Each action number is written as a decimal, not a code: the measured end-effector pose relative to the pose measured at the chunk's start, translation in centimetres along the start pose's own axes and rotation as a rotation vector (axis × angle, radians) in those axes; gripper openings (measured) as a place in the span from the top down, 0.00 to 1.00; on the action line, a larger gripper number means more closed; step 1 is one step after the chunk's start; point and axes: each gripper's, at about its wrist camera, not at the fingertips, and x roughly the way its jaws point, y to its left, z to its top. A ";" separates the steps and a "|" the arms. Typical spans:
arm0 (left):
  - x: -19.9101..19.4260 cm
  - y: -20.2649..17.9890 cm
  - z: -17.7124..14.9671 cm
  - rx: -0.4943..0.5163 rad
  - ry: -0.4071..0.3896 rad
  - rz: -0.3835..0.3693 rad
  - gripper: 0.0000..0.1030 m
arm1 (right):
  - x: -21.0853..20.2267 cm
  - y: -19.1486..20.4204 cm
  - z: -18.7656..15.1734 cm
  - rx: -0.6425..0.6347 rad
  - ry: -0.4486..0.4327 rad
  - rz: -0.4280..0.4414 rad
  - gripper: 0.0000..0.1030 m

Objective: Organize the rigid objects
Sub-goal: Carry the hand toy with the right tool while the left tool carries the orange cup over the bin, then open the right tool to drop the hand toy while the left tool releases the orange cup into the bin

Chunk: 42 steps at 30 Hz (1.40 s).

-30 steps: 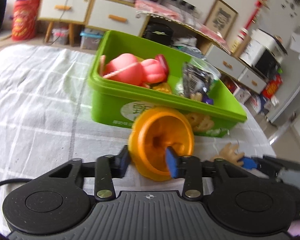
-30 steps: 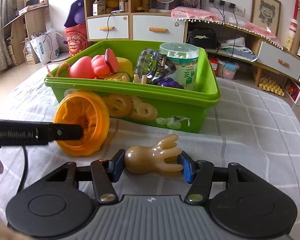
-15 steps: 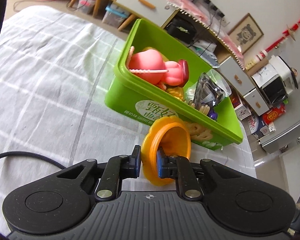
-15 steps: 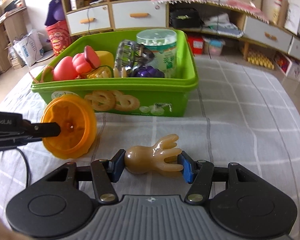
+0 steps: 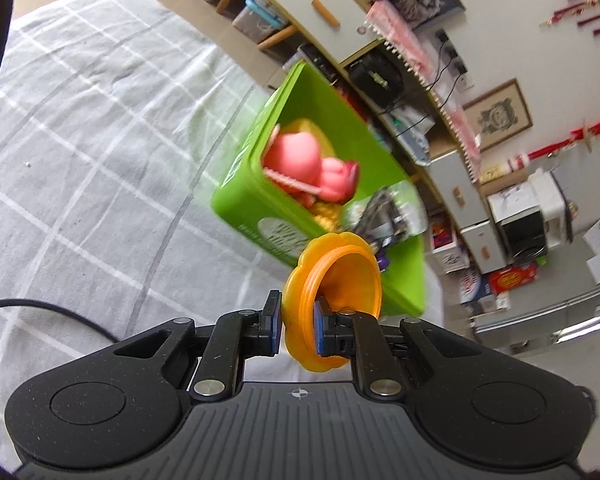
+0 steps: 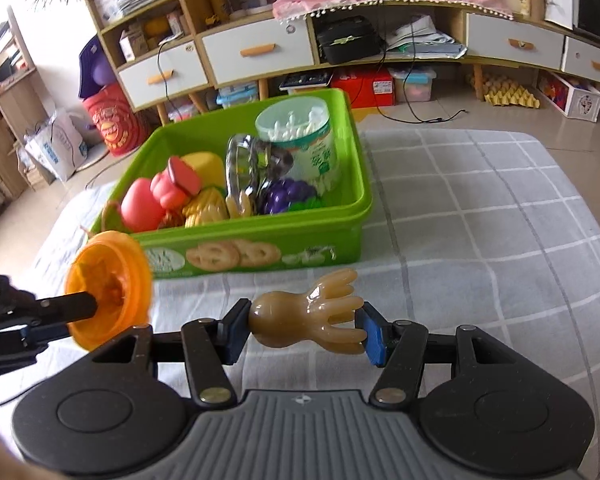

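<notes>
Orange flower-shaped cup pinched by rim in left gripper, aloft near front-left corner of green bin. Right gripper clamps tan hand-shaped toy above checked bedspread. Step: carry to bin. Next: clear front wall, then release inside.

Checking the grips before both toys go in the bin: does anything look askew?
Nothing damaged or spilled. The orange cup is pinched only by its rim, tilted sideways in the left gripper. The tan hand toy lies crosswise in the right gripper.
</notes>
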 end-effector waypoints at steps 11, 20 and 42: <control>-0.7 -1.9 2.4 -0.059 -0.120 -0.020 0.82 | -1.1 -0.2 3.1 0.078 -0.060 0.030 0.65; 0.3 -5.2 7.2 -0.049 -0.181 0.019 0.82 | -0.2 2.1 8.6 0.108 -0.141 0.138 0.65; 4.5 -7.1 8.6 0.214 -0.236 0.165 0.32 | 6.2 4.4 13.8 0.080 -0.158 0.167 0.36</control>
